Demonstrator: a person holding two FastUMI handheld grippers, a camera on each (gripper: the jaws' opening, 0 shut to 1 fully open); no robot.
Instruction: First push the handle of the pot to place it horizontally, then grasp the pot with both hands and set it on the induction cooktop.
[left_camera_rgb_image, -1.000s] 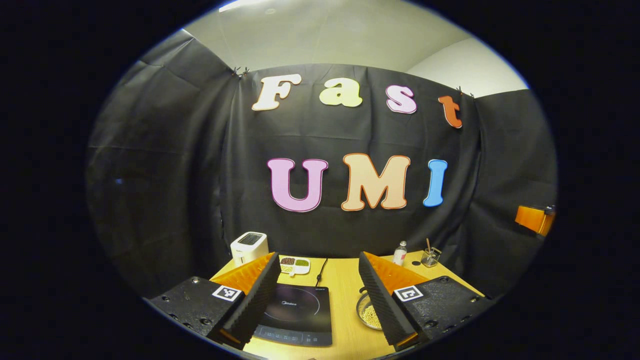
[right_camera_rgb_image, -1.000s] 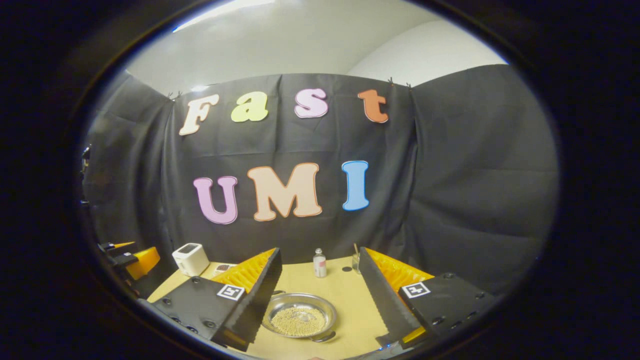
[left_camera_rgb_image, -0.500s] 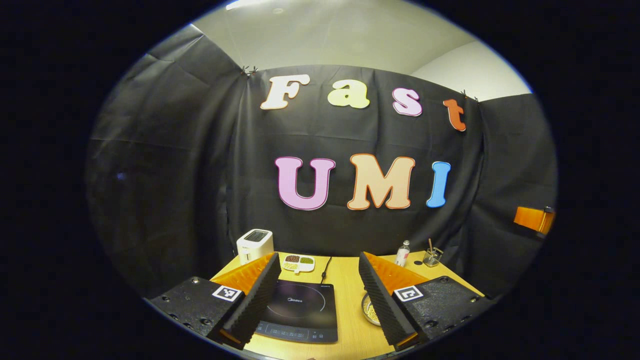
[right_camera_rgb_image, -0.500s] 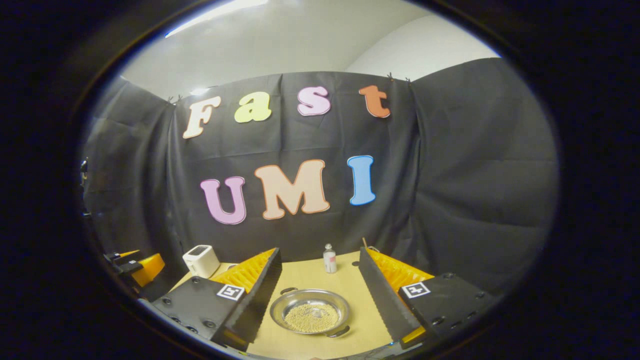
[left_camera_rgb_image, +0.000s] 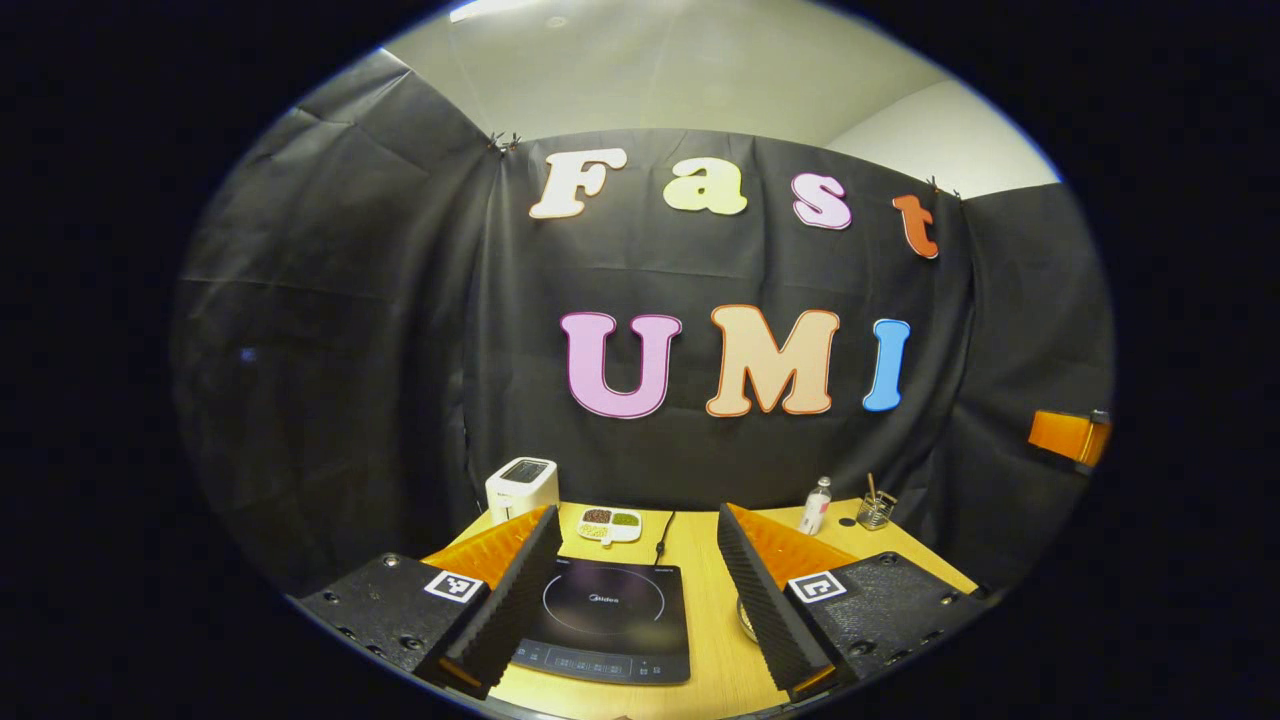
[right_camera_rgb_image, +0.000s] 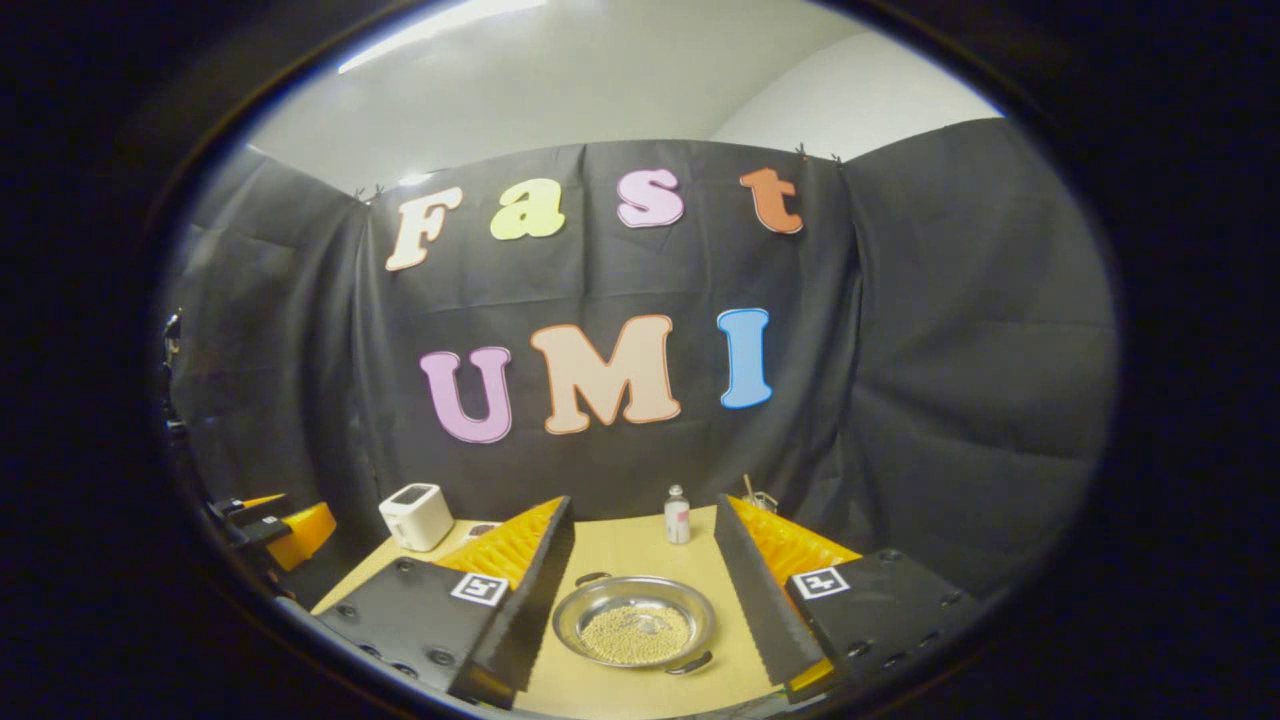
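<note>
A shallow steel pot (right_camera_rgb_image: 635, 625) holding pale grains sits on the wooden table (right_camera_rgb_image: 640, 545). One small handle (right_camera_rgb_image: 592, 578) points far-left and the other (right_camera_rgb_image: 690, 665) near-right, so they lie on a diagonal. My right gripper (right_camera_rgb_image: 643, 500) is open above the table, and the pot lies between its fingers, apart from both. My left gripper (left_camera_rgb_image: 636, 512) is open over the black induction cooktop (left_camera_rgb_image: 605, 620). A sliver of the pot (left_camera_rgb_image: 744, 618) shows beside its right finger. Each view catches the other gripper at its edge: the left gripper (right_camera_rgb_image: 280, 525) and the right gripper (left_camera_rgb_image: 1070, 437).
At the table's back stand a white toaster (left_camera_rgb_image: 521, 487), a small divided dish (left_camera_rgb_image: 610, 524), a small bottle (left_camera_rgb_image: 817, 505) and a glass with a stick (left_camera_rgb_image: 876, 508). The cooktop's cable (left_camera_rgb_image: 665, 530) runs toward the wall. The toaster (right_camera_rgb_image: 416, 515) and bottle (right_camera_rgb_image: 677, 515) also show behind the pot.
Both views have swung left, so everything has drifted right. The cooktop now lies squarely between the left fingers and the pot between the right fingers. Both grippers stay open.
</note>
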